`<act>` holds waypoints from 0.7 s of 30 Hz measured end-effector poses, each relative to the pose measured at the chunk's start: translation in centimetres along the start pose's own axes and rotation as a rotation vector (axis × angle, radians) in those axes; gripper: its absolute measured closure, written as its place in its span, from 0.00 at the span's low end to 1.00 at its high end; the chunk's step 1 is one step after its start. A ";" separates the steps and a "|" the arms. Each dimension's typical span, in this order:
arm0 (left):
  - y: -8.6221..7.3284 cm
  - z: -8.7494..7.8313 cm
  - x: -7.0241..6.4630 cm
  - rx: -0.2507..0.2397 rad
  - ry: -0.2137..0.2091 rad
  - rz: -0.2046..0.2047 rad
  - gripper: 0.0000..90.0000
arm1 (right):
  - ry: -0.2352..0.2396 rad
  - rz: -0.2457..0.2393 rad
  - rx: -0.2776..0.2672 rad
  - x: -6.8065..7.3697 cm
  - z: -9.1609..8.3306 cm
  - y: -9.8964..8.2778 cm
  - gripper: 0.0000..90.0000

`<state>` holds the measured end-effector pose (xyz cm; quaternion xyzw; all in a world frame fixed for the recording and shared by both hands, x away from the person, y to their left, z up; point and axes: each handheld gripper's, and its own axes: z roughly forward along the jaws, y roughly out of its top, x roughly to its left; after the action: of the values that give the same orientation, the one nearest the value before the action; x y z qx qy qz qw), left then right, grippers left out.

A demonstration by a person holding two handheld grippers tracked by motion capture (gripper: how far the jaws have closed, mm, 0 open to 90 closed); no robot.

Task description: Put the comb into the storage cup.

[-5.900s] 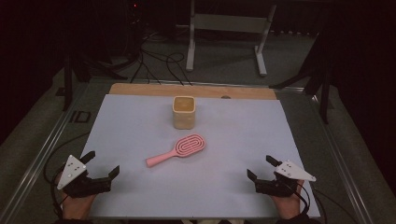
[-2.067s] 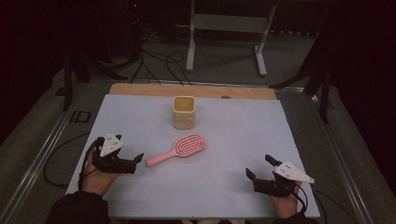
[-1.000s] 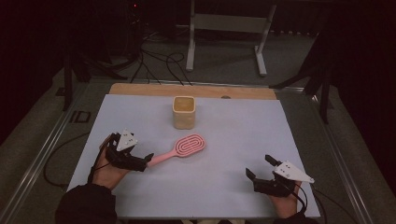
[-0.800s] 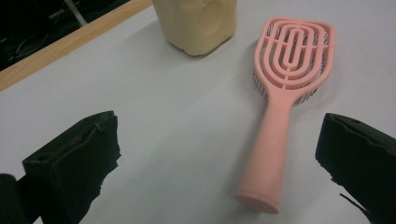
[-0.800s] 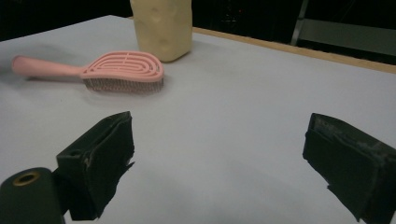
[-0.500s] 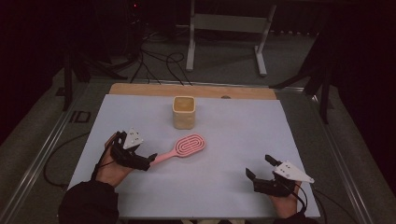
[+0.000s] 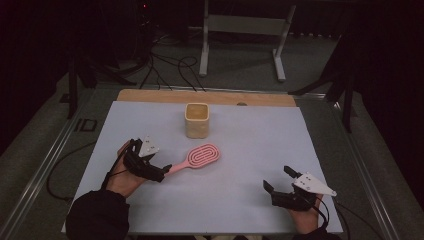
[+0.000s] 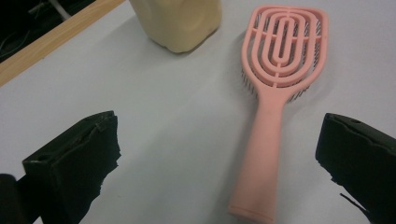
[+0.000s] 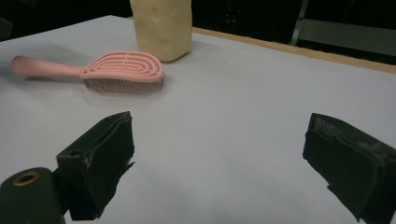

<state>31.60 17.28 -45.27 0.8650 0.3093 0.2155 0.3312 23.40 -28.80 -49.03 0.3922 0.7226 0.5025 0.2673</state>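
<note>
left gripper (image 8: pixel 219 154): fingers apart astride brush (image 8: pixel 275 93) handle | right gripper (image 9: pixel 224 163): fingers apart | cup (image 8: pixel 177 21) top cut off

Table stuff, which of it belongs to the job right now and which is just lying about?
In the job:
- brush, handle end between the open jaws of the left tool
- left tool

Lying about:
- cup, standing behind the brush, untouched
- right tool, open, resting at the table's near right, away from both
</note>
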 end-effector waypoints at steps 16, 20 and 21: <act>0.8 1.3 -0.4 0.048 -0.030 0.028 0.00 | 0.001 0.002 0.000 0.0 0.0 0.0 0.09; 1.0 1.5 -0.4 0.054 -0.029 0.038 0.00 | 0.001 0.000 0.000 0.0 0.0 0.0 0.09; 1.1 1.6 -0.4 0.055 -0.030 0.039 0.00 | 0.000 0.001 0.000 0.0 0.0 0.0 0.09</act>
<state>32.62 15.66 -45.67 0.8829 0.2930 0.2003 0.3075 23.40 -28.81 -49.03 0.3923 0.7226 0.5027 0.2670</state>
